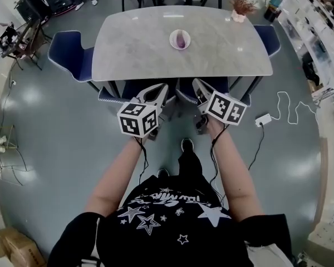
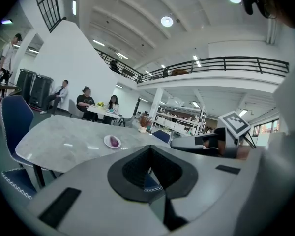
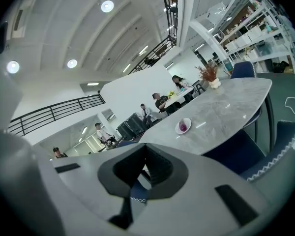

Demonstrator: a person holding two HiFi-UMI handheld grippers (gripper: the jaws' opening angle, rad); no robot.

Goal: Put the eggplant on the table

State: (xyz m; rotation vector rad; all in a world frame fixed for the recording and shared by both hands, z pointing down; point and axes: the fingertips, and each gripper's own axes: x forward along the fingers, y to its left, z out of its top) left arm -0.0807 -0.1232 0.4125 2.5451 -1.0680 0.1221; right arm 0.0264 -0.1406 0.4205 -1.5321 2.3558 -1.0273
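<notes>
The task is at its approach: the eggplant [image 1: 181,40] lies on a small white plate [image 1: 172,38] mid-table, in the upper centre of the head view, well apart from both tools. The left gripper [image 1: 159,89] and right gripper [image 1: 199,87] hover low in front of the person, each with jaws together on nothing. Next, I judge, comes stepping closer, opening one pair and reaching over the blue chairs [image 1: 67,52]. The grey marble-look table [image 1: 139,52] stands on a glossy grey floor [image 1: 55,143] in an open hall.
</notes>
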